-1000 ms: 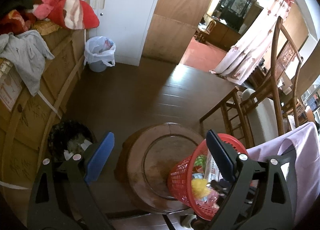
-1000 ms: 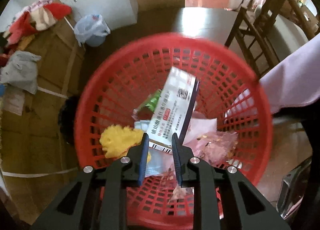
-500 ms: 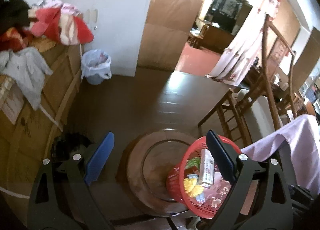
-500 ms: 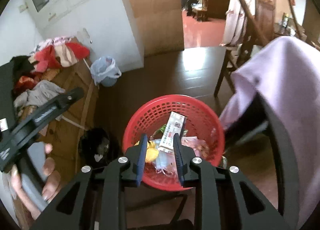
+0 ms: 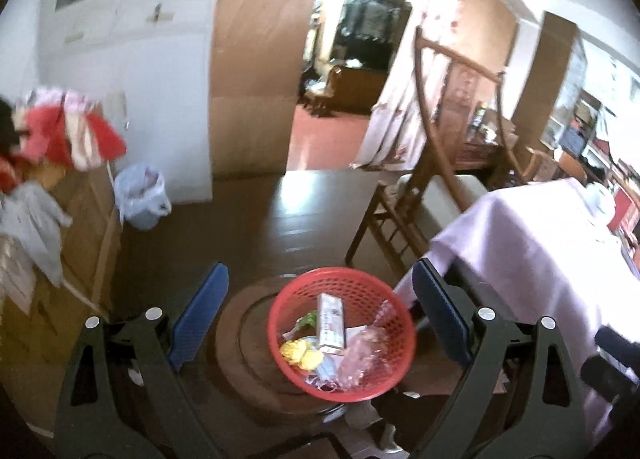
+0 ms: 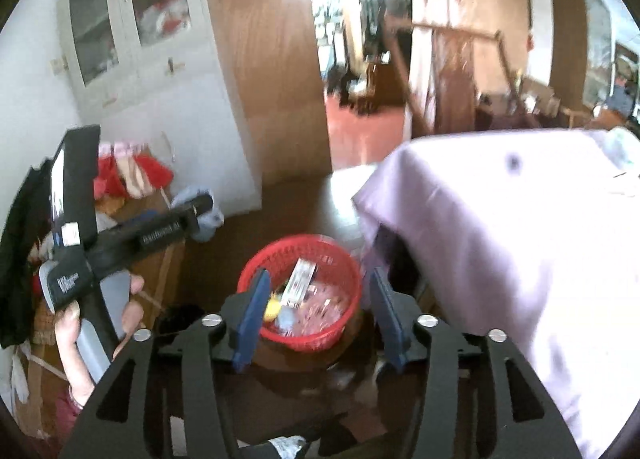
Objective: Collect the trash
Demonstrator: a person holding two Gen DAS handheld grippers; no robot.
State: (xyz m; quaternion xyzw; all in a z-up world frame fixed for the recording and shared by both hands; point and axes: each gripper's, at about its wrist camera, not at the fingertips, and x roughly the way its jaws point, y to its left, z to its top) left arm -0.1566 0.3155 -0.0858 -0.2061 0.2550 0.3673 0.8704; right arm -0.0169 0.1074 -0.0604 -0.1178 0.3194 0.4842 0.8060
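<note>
A red mesh basket [image 5: 378,286] stands on a round wooden stool [image 5: 248,355], well below both grippers. It holds a white medicine box [image 5: 330,324], a yellow wad [image 5: 301,352], pink plastic wrap [image 5: 362,357] and other scraps. The basket also shows in the right wrist view [image 6: 338,255]. My left gripper [image 5: 320,319] is open and empty, high above the basket. My right gripper [image 6: 318,317] is open and empty, also raised above it. The left gripper's body and the hand holding it show at the left of the right wrist view [image 6: 104,243].
A table with a lilac cloth [image 5: 532,255] stands at the right, with a wooden chair [image 5: 436,175] behind it. A bagged bin [image 5: 142,195] stands by the white cabinet. Clothes [image 5: 68,135] lie on a wooden chest at left. A dark bin [image 6: 176,319] stands beside the stool.
Both grippers rose and pulled back from the basket, so it looks smaller. The right gripper's jaws went from nearly shut to wide open. The trash lies in the basket.
</note>
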